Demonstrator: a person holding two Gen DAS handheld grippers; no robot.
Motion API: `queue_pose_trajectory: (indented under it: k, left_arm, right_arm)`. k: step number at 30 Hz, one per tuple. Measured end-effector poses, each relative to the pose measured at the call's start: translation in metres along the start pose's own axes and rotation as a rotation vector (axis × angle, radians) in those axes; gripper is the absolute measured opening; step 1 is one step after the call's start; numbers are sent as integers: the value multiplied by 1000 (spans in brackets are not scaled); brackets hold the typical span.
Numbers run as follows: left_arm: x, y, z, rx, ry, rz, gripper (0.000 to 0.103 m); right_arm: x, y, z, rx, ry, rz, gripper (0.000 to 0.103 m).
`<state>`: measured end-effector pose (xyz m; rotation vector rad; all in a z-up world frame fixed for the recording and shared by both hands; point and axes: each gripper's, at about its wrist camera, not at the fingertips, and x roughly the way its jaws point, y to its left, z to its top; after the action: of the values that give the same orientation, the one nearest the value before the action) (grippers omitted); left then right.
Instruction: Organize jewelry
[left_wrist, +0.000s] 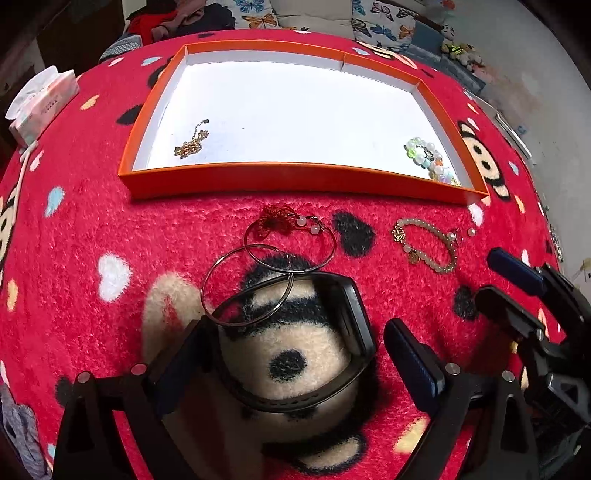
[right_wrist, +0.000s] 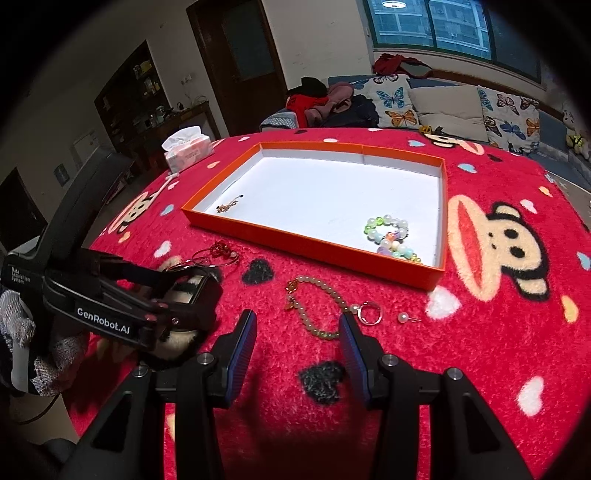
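Left gripper (left_wrist: 291, 354) jaws wide open astride the black watch (left_wrist: 332, 332) at lower centre, likely for pickup; right gripper (right_wrist: 297, 345) jaws part-open, empty, idle.

A home living room is shown: a sofa (right_wrist: 443, 107) with butterfly cushions (right_wrist: 397, 99), a wooden door (right_wrist: 236, 62), a window (right_wrist: 436, 26) and shelving (right_wrist: 129, 96) are seen beyond the gripper.

Tools: black frames, blue ribbed pads.
Left tool (right_wrist: 207, 295) marked "GenRobot.AI"; right tool (right_wrist: 299, 332) has silver screws; grey knit sleeve (right_wrist: 22, 325).
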<state>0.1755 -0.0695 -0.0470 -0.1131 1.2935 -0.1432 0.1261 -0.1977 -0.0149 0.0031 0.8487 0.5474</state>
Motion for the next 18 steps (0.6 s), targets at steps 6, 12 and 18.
queue_pose_trajectory:
  k: [6,12,18]
  left_arm:
    - [-6,2,-6,22,-43,18,88]
    - [-15,13,-14,10,-74,5,78]
    - [-31,15,-24,36,-96,-20,74]
  right_arm:
    - [-1,-8,0,18,-4,-16,51]
    - [-1,-11,0,23,-1,-27,51]
    - [-2,-15,-1,19,4,-43,51]
